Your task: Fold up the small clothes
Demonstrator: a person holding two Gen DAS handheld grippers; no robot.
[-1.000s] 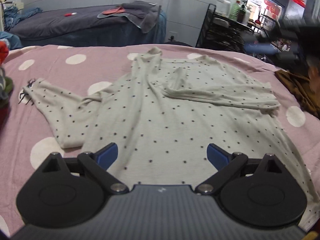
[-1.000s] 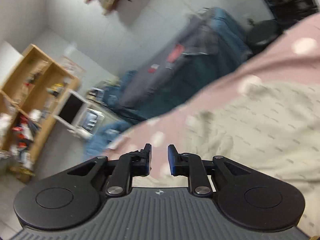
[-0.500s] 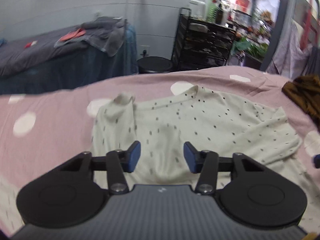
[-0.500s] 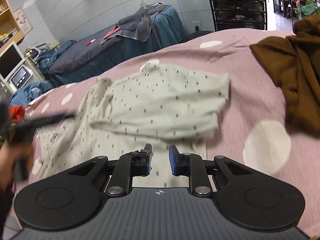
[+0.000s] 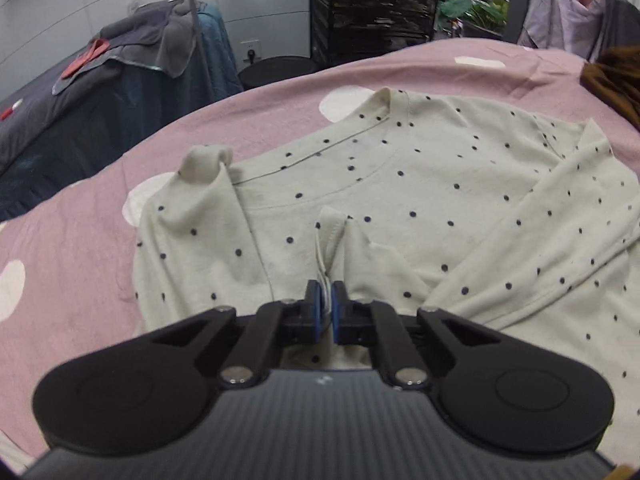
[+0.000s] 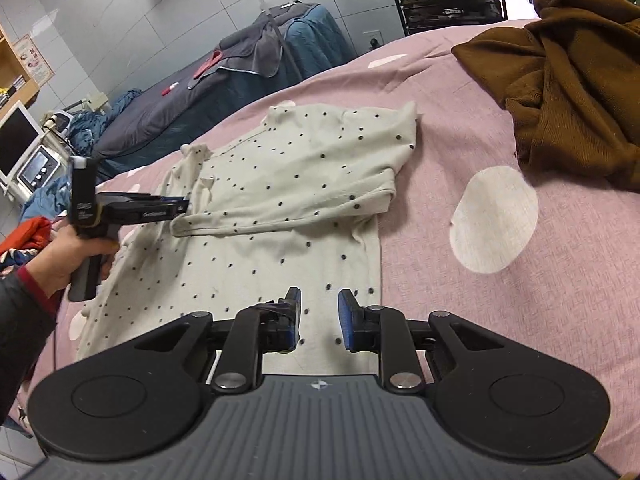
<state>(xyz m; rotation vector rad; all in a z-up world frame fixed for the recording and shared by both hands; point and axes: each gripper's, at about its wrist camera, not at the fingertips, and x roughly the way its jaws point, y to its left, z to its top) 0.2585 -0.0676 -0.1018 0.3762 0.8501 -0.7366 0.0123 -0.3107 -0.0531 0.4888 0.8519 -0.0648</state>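
A cream shirt with dark dots [image 5: 400, 184] lies on the pink bedspread [image 5: 80, 240], collar to the far side, one sleeve folded across its chest. My left gripper [image 5: 326, 300] is shut on a cuff of the shirt, which bunches up between the blue pads just below the collar. In the right wrist view a hand holds that left gripper [image 6: 180, 206] at the end of the folded sleeve on the shirt [image 6: 288, 184]. My right gripper [image 6: 318, 316] hovers over the shirt's near hem with its jaws partly apart and nothing pinched.
A heap of brown clothing [image 6: 568, 92] lies on the bedspread [image 6: 440, 160] to the right of the shirt. Red and blue clothes [image 6: 24, 236] sit at the left edge. Beyond stand a grey-covered bed [image 6: 224, 92] and a black shelf rack [image 5: 368, 12].
My left gripper went from wide open over the shirt's body to shut on the cuff near the collar. The right gripper swung down from facing the room to over the hem.
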